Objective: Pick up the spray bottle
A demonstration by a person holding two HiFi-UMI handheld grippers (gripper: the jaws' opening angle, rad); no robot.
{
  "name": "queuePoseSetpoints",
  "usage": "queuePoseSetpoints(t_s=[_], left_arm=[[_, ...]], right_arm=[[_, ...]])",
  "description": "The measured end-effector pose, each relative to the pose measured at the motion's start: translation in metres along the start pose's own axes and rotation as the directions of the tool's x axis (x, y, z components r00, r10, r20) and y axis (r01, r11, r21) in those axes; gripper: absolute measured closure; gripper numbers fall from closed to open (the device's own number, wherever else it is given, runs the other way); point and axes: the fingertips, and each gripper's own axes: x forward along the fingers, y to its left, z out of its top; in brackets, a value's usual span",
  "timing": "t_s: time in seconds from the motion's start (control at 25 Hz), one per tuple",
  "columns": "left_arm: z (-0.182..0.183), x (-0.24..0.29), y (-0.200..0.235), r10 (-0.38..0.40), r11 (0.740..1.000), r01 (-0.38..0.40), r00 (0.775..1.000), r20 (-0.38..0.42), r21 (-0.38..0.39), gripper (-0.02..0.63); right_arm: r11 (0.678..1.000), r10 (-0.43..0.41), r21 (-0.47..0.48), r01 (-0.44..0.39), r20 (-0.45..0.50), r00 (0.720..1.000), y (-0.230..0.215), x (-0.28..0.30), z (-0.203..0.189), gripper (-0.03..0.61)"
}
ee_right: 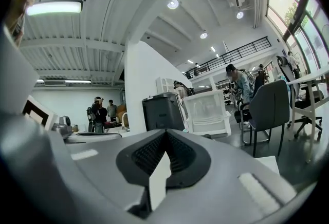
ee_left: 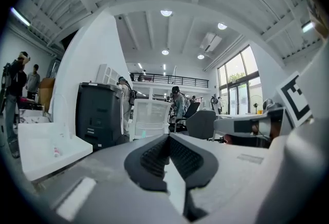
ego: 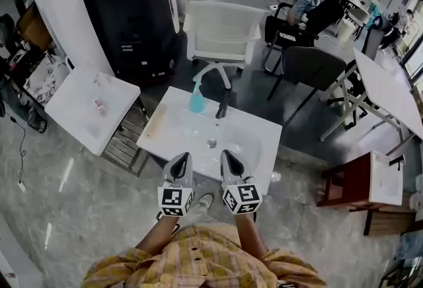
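Observation:
A light blue spray bottle (ego: 197, 99) stands upright near the far edge of a small white table (ego: 254, 131) in the head view. Beside it on its right lies a dark slim object (ego: 223, 107), and a small round thing (ego: 211, 143) sits mid-table. My left gripper (ego: 181, 159) and right gripper (ego: 229, 156) hover side by side over the table's near edge, well short of the bottle. In the left gripper view the left gripper (ee_left: 168, 136) has its jaws together with nothing between them. The right gripper (ee_right: 165, 132) is likewise shut and empty.
Behind the table stand a white chair (ego: 222, 32) and a tall black cabinet (ego: 134, 16). A second white table (ego: 79, 115) is at the left, a dark chair (ego: 312, 67) and a long white table (ego: 390, 92) at the right, and a red-brown stand (ego: 350, 182) nearer. People stand in the background.

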Motion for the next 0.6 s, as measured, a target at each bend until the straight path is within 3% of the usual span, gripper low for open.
queuePoseSetpoints(t_s=[0.28, 0.6], left_arm=[[0.005, 0.093, 0.033, -0.032, 0.999, 0.032, 0.999, -0.024, 0.005, 0.620], [0.001, 0.140, 0.044, -0.046, 0.999, 0.047, 0.996, -0.073, 0.016, 0.620]], right_arm=[[0.999, -0.049, 0.001, 0.049, -0.002, 0.999, -0.049, 0.075, 0.008, 0.586], [0.996, -0.086, 0.029, 0.087, -0.026, 0.996, -0.078, 0.109, 0.006, 0.584]])
